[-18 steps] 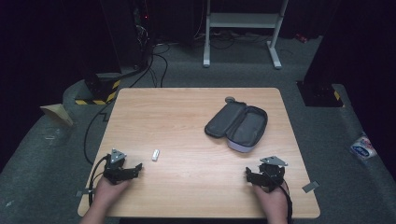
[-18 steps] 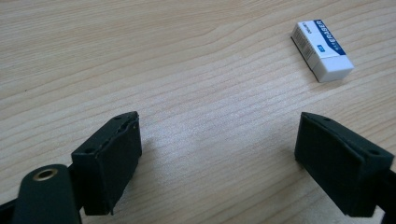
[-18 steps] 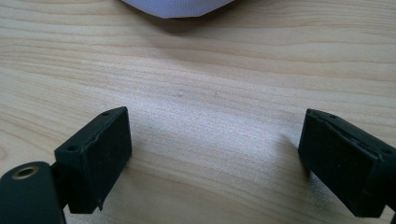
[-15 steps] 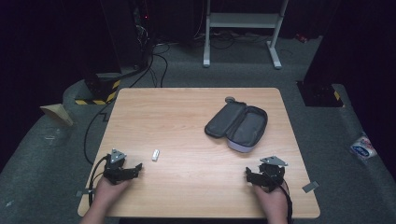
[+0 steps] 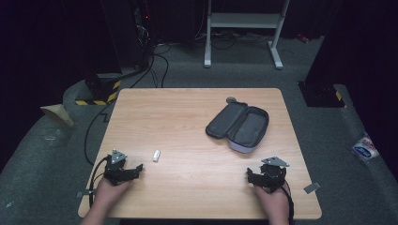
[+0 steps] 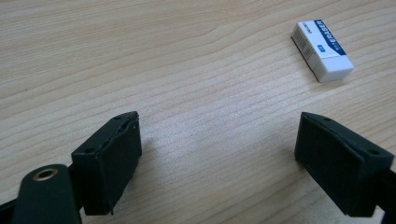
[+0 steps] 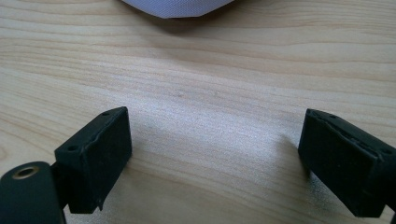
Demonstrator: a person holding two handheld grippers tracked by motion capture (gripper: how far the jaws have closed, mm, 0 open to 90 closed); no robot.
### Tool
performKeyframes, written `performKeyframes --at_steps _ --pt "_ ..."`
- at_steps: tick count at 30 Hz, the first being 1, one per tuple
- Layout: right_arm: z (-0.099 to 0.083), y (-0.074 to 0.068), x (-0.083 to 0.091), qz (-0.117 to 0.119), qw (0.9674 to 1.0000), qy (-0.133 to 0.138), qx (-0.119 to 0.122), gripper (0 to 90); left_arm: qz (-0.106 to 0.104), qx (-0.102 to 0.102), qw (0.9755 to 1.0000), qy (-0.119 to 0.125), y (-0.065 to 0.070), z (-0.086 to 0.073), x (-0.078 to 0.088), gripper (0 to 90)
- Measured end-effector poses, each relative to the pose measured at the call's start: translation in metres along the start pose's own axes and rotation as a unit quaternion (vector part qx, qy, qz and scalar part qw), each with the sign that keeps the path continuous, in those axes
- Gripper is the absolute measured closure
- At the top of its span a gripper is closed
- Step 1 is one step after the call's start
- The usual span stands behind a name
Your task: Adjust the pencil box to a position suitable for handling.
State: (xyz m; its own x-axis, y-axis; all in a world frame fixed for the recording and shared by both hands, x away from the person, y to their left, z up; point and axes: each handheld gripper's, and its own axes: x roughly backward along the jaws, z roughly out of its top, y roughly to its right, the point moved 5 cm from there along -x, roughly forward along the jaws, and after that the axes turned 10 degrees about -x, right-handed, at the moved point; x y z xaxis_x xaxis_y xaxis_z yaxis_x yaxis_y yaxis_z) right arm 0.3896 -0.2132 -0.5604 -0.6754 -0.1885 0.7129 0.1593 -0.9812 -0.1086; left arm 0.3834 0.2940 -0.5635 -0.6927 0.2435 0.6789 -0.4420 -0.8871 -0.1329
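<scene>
From above, we hold the left gripper and right gripper low on the table, the eraser just beyond the left one. Our left gripper view shows wide, empty jaws and the eraser ahead right. Our right gripper view shows wide, empty jaws, with the pouch ahead.

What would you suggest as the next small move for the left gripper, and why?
Probably ease the left gripper forward and slightly right toward the eraser: its jaws stand open with nothing between them, and the eraser lies flat on the table just ahead.
</scene>
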Motion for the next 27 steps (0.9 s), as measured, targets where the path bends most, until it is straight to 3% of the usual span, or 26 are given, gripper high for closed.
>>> performKeyframes --at_steps 21,27 --pt "0.0003 0.0018 0.0017 0.004 1.0 0.004 -0.004 13.8 0.0 0.0 1.0 0.0 -0.0001 0.0002 -0.0002 14.8" --pt "0.0018 0.0023 0.0054 0.008 0.9998 0.017 -0.004 14.0 0.001 0.0 1.0 -0.001 -0.0004 0.0003 -0.0005 14.1"
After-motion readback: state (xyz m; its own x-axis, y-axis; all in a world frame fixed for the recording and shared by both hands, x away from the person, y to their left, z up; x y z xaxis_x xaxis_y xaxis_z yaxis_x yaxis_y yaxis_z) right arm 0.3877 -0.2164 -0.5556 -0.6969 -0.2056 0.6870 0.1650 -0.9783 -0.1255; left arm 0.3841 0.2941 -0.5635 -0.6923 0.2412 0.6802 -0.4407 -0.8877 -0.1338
